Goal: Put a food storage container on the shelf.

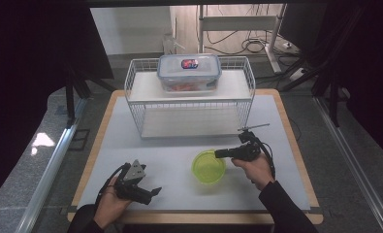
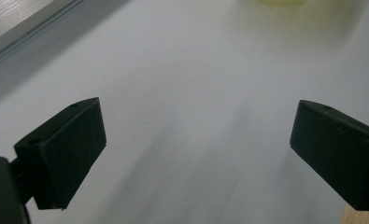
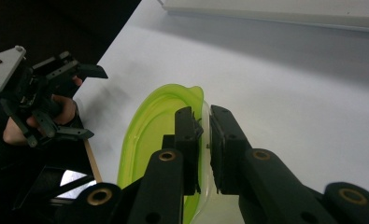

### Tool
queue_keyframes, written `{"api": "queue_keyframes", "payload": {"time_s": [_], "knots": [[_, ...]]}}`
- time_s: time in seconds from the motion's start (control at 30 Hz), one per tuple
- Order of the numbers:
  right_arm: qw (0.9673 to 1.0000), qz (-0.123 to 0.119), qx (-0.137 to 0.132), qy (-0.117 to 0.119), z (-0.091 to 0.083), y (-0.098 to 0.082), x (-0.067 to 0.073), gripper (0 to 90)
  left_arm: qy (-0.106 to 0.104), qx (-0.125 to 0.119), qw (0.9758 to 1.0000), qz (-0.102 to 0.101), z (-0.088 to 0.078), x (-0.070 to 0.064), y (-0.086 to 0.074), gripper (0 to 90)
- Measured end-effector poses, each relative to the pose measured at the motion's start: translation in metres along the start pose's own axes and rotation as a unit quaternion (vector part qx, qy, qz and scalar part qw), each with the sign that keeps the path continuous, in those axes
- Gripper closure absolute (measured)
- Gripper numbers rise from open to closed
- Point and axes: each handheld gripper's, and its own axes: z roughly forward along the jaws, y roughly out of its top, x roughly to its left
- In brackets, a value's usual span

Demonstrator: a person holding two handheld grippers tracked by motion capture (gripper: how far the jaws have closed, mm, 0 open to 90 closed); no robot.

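A translucent yellow-green bowl (image 1: 208,166) sits on the grey mat in front of the wire rack, right of centre. My right gripper (image 1: 218,154) reaches it from the right and is shut on its right rim. In the right gripper view the two jaws (image 3: 205,116) pinch the thin wall of the bowl (image 3: 149,126) between them. My left gripper (image 1: 152,191) lies low at the front left of the mat, open, about a bowl's width away from the bowl. Between its jaws (image 2: 196,135) there is only bare mat. The left gripper (image 3: 91,102) also appears beyond the bowl in the right gripper view.
A white wire rack (image 1: 189,104) stands at the back of the table. A clear lidded container (image 1: 189,73) with red contents rests on its upper shelf. The mat (image 1: 179,145) lies on a wooden table (image 1: 295,155), whose edge runs close to the right hand.
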Motion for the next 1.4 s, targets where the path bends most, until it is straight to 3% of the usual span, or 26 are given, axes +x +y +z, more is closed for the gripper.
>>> {"api": "queue_keyframes", "payload": {"time_s": [0.27, 0.47, 0.57, 0.73, 0.97, 1.03, 1.2, 1.4], "knots": [[0.9998, 0.003, -0.019, 0.009, -0.007, 0.003, 0.001, 83.5, 0.001, 0.000, 1.0000, 0.000, 0.000, 0.000, 0.000, 3.4], [0.9998, -0.007, -0.018, 0.002, -0.006, 0.004, 0.001, 82.7, 0.001, 0.001, 1.0000, 0.002, 0.000, 0.000, 0.000, 3.5], [0.9994, -0.027, -0.014, -0.018, -0.004, 0.005, 0.003, 81.4, 0.001, 0.001, 1.0000, 0.002, 0.000, 0.000, 0.000, 3.5], [0.9981, -0.037, -0.008, -0.048, 0.000, 0.003, 0.004, 78.9, 0.001, 0.001, 1.0000, 0.002, 0.000, -0.001, 0.000, 3.5], [0.9986, -0.019, 0.001, -0.050, 0.006, 0.000, -0.007, 78.0, 0.001, 0.001, 1.0000, 0.003, 0.000, -0.001, 0.000, 3.5], [0.9992, -0.004, -0.001, -0.040, 0.007, -0.001, -0.010, 79.8, 0.000, 0.001, 1.0000, 0.004, 0.000, -0.001, 0.000, 3.5], [0.9990, 0.002, 0.002, -0.044, 0.006, 0.000, -0.008, 80.8, 0.000, 0.001, 1.0000, 0.004, 0.000, -0.001, 0.000, 3.6], [0.9997, 0.017, -0.009, -0.017, 0.002, 0.001, -0.006, 82.1, 0.000, 0.001, 1.0000, 0.005, 0.000, -0.001, 0.000, 3.6]]}}
